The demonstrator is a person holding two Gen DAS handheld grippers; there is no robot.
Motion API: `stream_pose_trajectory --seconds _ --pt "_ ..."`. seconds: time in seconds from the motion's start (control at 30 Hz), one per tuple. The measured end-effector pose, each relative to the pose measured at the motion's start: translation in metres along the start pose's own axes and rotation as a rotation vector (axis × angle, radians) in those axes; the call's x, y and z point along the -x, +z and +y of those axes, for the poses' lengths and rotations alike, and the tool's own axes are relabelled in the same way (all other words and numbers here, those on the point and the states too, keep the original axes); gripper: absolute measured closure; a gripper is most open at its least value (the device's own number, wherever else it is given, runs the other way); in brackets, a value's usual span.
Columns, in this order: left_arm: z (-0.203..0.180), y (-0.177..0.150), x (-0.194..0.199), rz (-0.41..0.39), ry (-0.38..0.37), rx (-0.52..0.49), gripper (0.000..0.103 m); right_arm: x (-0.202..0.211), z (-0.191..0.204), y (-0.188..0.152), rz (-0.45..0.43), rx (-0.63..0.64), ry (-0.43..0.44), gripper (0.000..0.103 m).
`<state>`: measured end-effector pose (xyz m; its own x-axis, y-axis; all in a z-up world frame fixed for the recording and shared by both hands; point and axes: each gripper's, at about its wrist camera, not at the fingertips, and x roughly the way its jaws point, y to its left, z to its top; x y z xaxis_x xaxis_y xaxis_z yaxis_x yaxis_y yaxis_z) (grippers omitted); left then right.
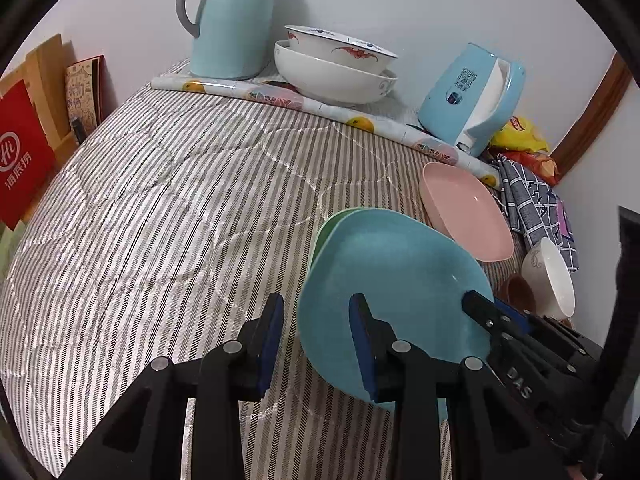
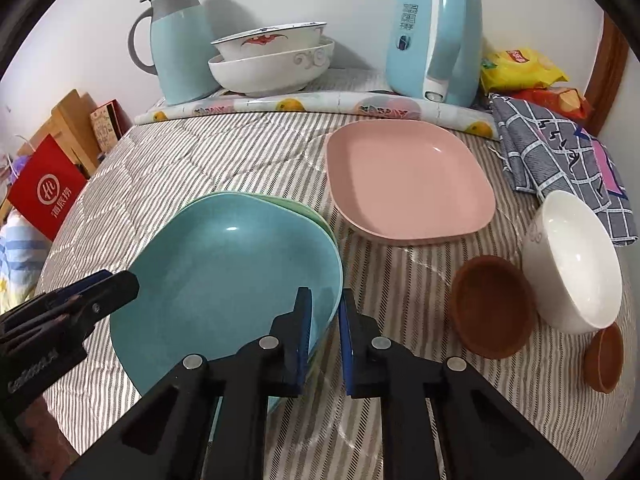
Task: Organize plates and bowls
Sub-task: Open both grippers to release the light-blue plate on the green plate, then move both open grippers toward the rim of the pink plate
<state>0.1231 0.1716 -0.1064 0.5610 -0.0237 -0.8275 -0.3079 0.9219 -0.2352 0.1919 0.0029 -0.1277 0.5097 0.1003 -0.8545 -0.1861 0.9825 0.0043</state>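
blue plate between two hand-held grippers, stacked on green plate

left wrist view: the left hand-held gripper (image 1: 316,340) hangs over the striped quilt (image 1: 160,200), jaws partly open, nothing between them. its right finger stands in front of the near rim of the blue plate (image 1: 392,280); contact cannot be told. the blue plate lies on a green plate (image 1: 332,224), of which only the far edge shows. the right hand-held gripper (image 1: 476,308) reaches in from the right, one finger over the blue plate's rim and one under it. a pink plate (image 1: 468,216) sits just beyond, apart from the stack. at the right edge, a white bowl (image 1: 552,276). at the back, two nested white bowls (image 1: 336,68) stand between a blue jug (image 1: 232,24) and a blue kettle (image 1: 468,100).

right wrist view: the right hand-held gripper (image 2: 325,344) is nearly shut, its pads clamped on the right rim of the blue plate (image 2: 224,280). the green plate (image 2: 316,220) peeks out beneath it on the far right side. the left hand-held gripper (image 2: 120,284) enters from the left at the plate's opposite rim. the pink plate (image 2: 404,180) lies behind. to the right, a brown dish (image 2: 492,308) touches the white bowl (image 2: 572,260); a second brown dish (image 2: 606,360) lies near it.
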Motion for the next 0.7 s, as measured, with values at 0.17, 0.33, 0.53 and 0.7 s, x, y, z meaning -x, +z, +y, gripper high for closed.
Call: stream_pose_trajectory --seconds 0.17,0.33,0.53,0.7 --pt "0.0 0.001 -0.002 -0.002 -0.001 -0.002 0.071 -0.008 -0.001 0.007 -0.011 -0.005 -0.013 0.089" --pt "0.001 0.002 -0.005 -0.001 -0.012 0.002 0.071 -0.002 0.0 0.011 -0.038 0.003 -0.008 0.085" --pt "-0.005 0.005 -0.006 -0.004 -0.02 -0.005 0.071 0.007 -0.004 0.01 -0.041 0.011 -0.012 0.077" --pt "-0.015 0.012 -0.003 -0.017 -0.028 -0.018 0.071 0.019 -0.017 0.011 -0.057 -0.001 -0.022 0.062"
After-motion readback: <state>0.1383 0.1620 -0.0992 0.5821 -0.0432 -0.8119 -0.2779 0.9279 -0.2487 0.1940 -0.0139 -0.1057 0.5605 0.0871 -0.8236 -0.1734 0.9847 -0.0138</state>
